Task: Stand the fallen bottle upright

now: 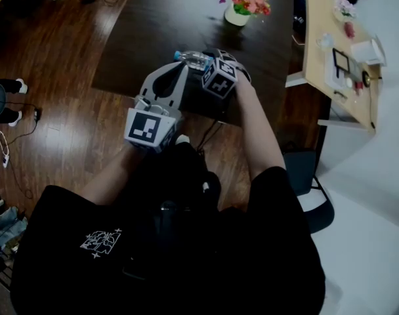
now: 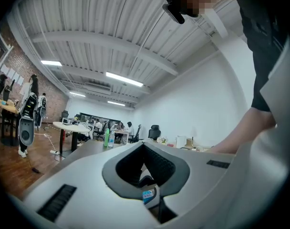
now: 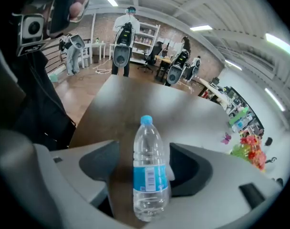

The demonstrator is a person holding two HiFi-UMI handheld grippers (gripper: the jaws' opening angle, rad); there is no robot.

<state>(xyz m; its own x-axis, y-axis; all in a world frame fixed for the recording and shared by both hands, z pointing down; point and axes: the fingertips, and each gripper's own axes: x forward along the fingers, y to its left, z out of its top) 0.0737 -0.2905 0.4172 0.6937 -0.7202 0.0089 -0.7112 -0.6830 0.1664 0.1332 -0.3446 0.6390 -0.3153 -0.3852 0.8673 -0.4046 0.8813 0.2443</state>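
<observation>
The clear plastic bottle [image 1: 194, 60] with a blue cap and blue label lies on its side near the front edge of the dark table [image 1: 173, 18], cap to the left. My right gripper [image 1: 216, 67] comes down over it. In the right gripper view the bottle [image 3: 149, 175] lies lengthwise between the wide-open jaws of that gripper [image 3: 145, 149], cap pointing away, and the pads do not press on it. My left gripper [image 1: 168, 67] is held just left of the bottle. Its tips meet and nothing is held in that gripper [image 2: 144, 144].
A white pot of pink flowers [image 1: 242, 8] stands at the table's far side. A light wooden desk [image 1: 324, 51] with small items is at the right, and a dark chair [image 1: 311, 182] stands beside me. Cables lie on the wood floor [image 1: 55, 110] at the left.
</observation>
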